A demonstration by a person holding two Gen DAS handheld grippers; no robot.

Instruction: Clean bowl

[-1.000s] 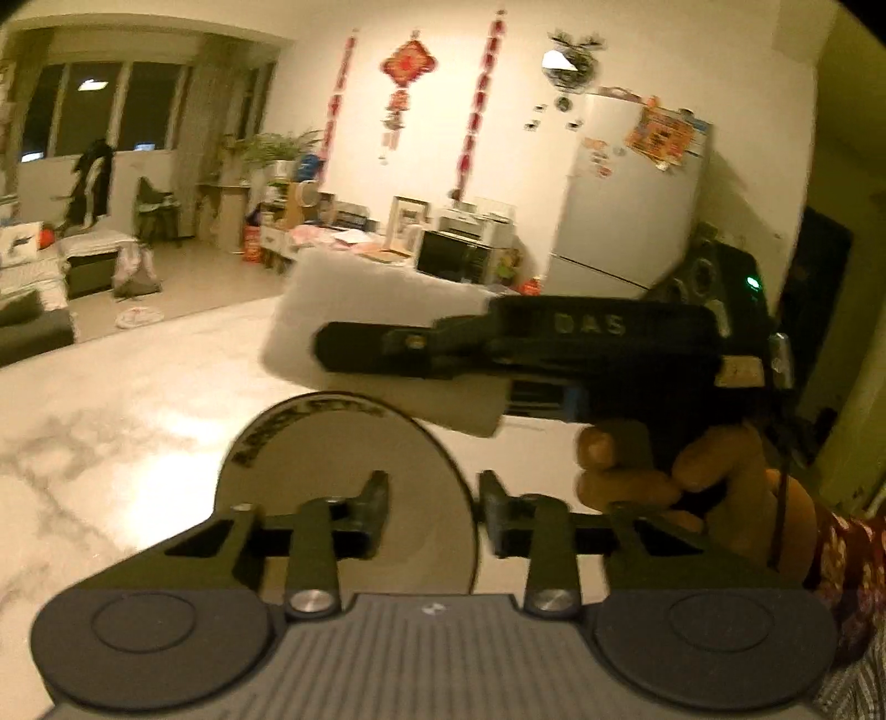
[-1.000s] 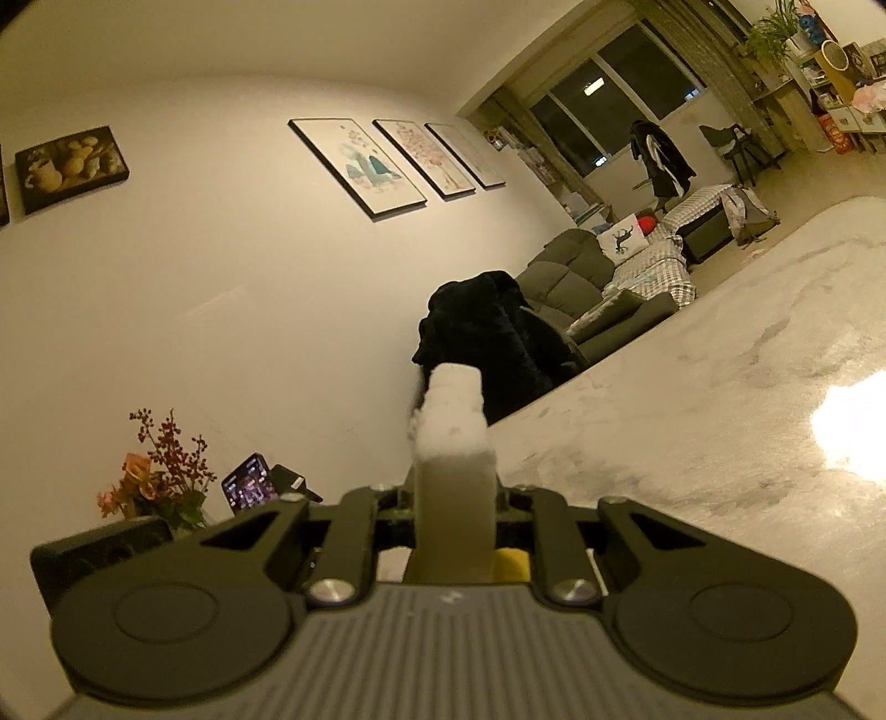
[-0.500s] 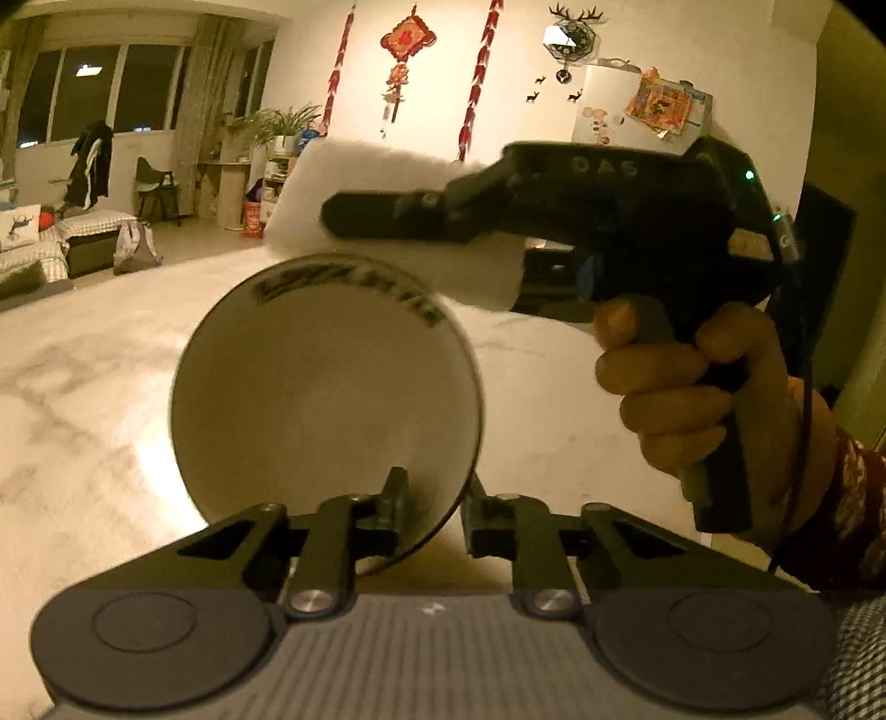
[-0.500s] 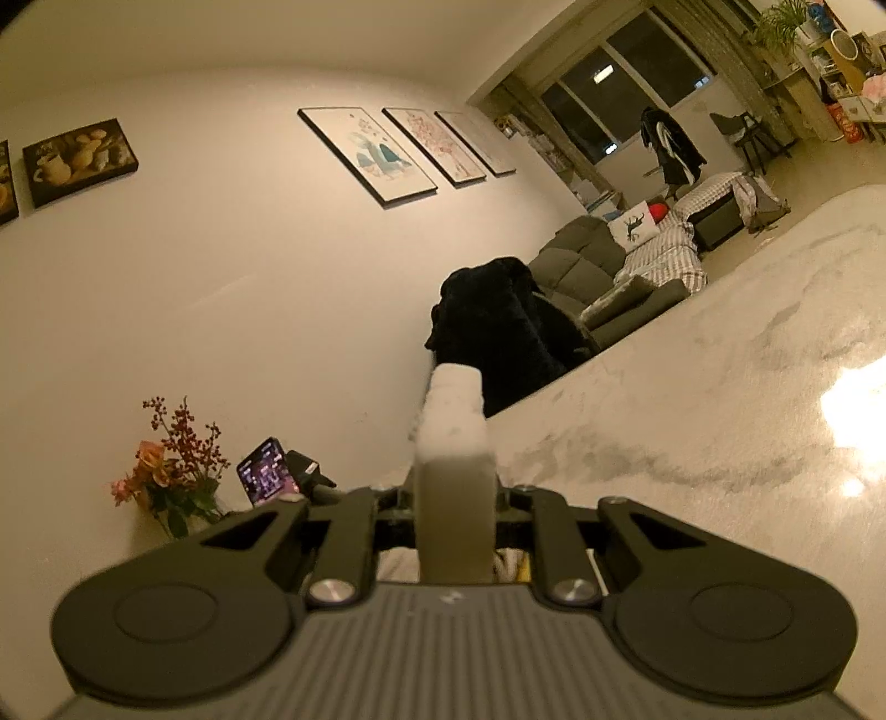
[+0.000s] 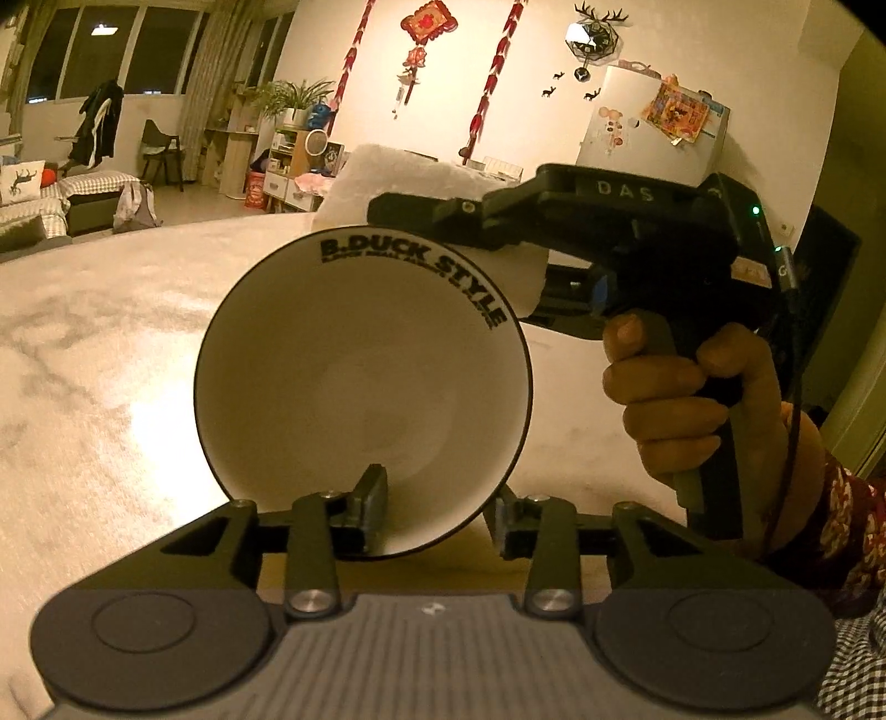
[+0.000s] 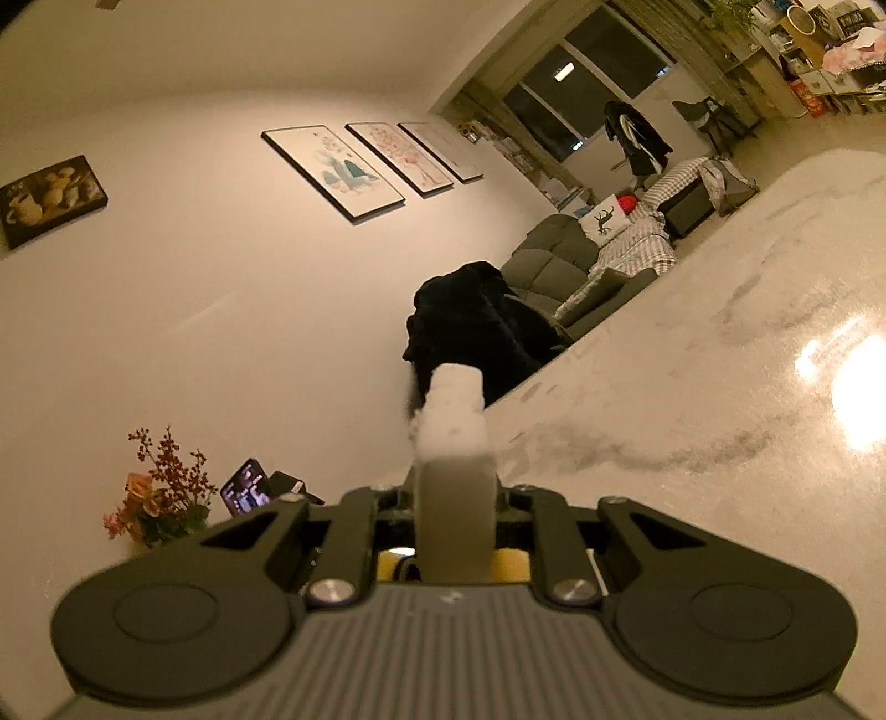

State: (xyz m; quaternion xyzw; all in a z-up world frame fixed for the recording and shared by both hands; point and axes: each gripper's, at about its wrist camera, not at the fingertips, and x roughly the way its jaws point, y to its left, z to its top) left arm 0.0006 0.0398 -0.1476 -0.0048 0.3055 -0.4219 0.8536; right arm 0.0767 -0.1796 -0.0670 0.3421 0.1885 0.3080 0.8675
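The white B.Duck Style bowl [image 5: 362,382] stands on edge between the left gripper's [image 5: 434,512] opening jaws, above the marble table [image 5: 99,387]. Behind the bowl's rim, the right gripper [image 6: 453,498] clamps a white sponge [image 6: 454,443].

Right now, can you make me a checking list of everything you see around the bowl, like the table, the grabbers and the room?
Surface: pale marble-look tabletop, glossy, with a light glare patch.
Job's things: white round ceramic bowl with a black rim and black lettering, tipped so its inside faces the camera; white fluffy sponge block.
Clutter: nothing seen on the tabletop near the bowl.
Grippers: left gripper, jaws opening, bowl's lower rim between them; right gripper, jaws shut on the sponge block, behind the bowl's top edge.
Cables: thin dark cable running down from the right gripper past the hand.
Surroundings: white fridge, red wall hangings, grey sofa, framed pictures.
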